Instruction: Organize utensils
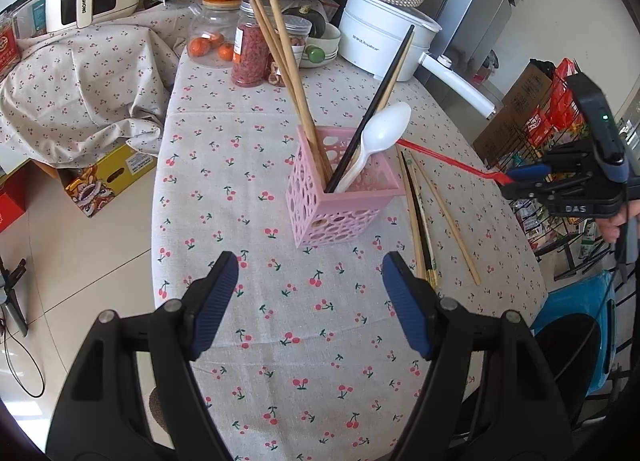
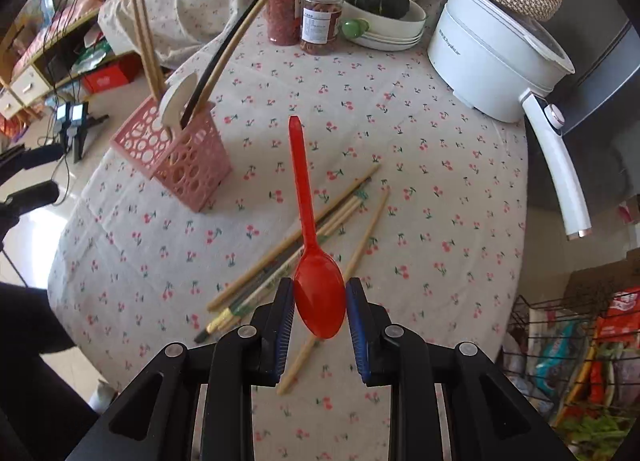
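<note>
Utensils lay split between the pink holder (image 1: 344, 185) and the cloth beside it. Holder: square plastic caddy, walls perforated with round holes, standing upright on the cherry-print tablecloth (image 1: 248, 301). Inside it leaned three pale wooden chopsticks (image 1: 280, 45), a dark chopstick (image 1: 384, 85) paired with a tan one, and a white plastic spoon (image 1: 380, 133), bowl end up and glossy. To the right of the holder, several thin loose chopsticks (image 1: 424, 217) lay flat on the cloth (some wood-coloured, one dark with a banded end), roughly parallel, one splayed outward.

Right gripper (image 2: 320, 305) was narrowed onto a red plastic spoon (image 2: 316, 285): the ribbed blue pads pressed both edges of the smooth oval bowl, the flat tapered handle pointing away from the gripper, the spoon raised above the loose chopsticks. In the left wrist view the handle tip reached toward the holder's right rim, just behind the white spoon.

Left gripper (image 1: 310, 265) hung in front of the holder, jaws wide apart, nothing between the blue ridged pads, touching nothing.

Beyond the holder stood a white electric pot (image 1: 384, 41) with a woven basket on top.
</note>
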Demonstrator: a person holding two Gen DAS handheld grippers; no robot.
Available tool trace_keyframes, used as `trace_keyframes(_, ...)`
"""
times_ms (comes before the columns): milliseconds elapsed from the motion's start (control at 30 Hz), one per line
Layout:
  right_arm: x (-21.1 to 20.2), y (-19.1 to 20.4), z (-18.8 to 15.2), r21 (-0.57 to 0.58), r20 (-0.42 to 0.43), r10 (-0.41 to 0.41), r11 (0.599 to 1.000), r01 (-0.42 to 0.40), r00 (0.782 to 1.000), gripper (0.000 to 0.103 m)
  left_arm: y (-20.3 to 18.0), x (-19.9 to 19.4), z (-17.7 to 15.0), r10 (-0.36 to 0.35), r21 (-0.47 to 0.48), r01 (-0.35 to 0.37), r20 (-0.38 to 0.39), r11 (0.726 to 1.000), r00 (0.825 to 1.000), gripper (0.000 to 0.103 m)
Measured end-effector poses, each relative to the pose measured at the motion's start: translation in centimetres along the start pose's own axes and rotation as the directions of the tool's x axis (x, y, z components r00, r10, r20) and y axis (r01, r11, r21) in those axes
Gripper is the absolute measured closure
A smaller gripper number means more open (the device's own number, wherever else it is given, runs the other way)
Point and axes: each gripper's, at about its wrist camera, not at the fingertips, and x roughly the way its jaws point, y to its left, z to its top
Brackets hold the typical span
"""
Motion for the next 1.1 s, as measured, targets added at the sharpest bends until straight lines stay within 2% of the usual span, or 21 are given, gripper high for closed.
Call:
trace_keyframes(167,-6.5,2.8,-1.5,-0.158,-0.040,-0.049,0.986,0.042,0.998,0.077,-0.1,0.0,-0.3,0.016,0.018,-0.016,-0.008,1.000,1.000,0.028)
trace_keyframes(267,-9.5,5.2,-0.6,-0.254,-0.044,-0.064,0.966,0.051,0.997,0.077,0.1,0.3,-0.3,0.026,0.014,-0.026,-0.017,1.000,1.000,0.028)
trace_keyframes(367,-10.7,7.9,1.2,-0.362,-0.073,-0.076,0.931,0.045,0.994,0.077,0.2,0.4,-0.3,0.026,0.007,-0.026,-0.023,1.000,0.999,0.028)
trace_keyframes(500,-10.4,10.2,4.0,-0.442,-0.116,-0.133,0.894,0.069,0.984,0.077,0.2,0.3,-0.3,0.020,0.002,-0.019,-0.020,1.000,1.000,0.028)
trace_keyframes(700,-7.8,11.8,6.6,-0.530,-0.207,-0.190,0.846,0.053,0.960,0.076,0.4,0.4,-0.1,-0.003,-0.006,0.002,-0.027,1.000,1.000,0.028)
trace_keyframes(833,-6.2,12.1,8.4,-0.555,-0.237,-0.228,0.829,0.061,0.944,0.076,0.5,0.5,0.0,-0.013,-0.012,0.013,-0.033,1.000,0.999,0.028)
trace_keyframes(1100,-4.0,14.0,10.3,-0.642,-0.279,-0.283,0.766,0.041,0.917,0.076,0.4,0.6,0.4,-0.033,-0.015,0.033,-0.034,0.999,0.999,0.028)
